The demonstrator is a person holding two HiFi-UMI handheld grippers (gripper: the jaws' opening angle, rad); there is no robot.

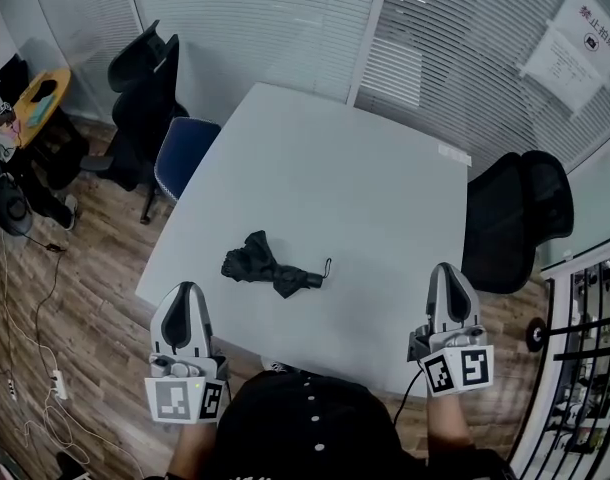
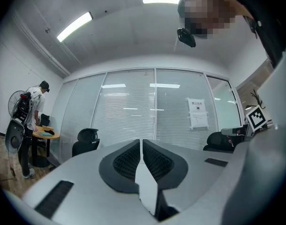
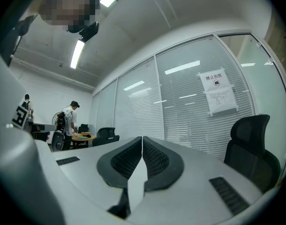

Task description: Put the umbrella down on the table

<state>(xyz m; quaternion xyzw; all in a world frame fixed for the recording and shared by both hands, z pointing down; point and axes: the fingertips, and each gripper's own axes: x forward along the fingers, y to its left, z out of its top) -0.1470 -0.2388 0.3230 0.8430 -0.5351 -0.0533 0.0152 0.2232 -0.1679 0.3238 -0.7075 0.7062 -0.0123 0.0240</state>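
A folded black umbrella (image 1: 270, 265) lies on the white table (image 1: 355, 198), near its front edge, with its wrist strap loop pointing right. My left gripper (image 1: 188, 292) is shut and empty at the table's front left corner, left of and below the umbrella. My right gripper (image 1: 446, 272) is shut and empty at the front right edge, well right of the umbrella. In the left gripper view the jaws (image 2: 141, 144) meet with nothing between them. The right gripper view shows the same for its jaws (image 3: 142, 142). Neither gripper view shows the umbrella.
A black office chair (image 1: 517, 218) stands at the table's right side. A blue chair (image 1: 182, 153) and another black chair (image 1: 145, 88) stand at its left. A small round table (image 1: 40, 96) sits far left, with a person (image 2: 33, 121) beside it. Cables lie on the wooden floor.
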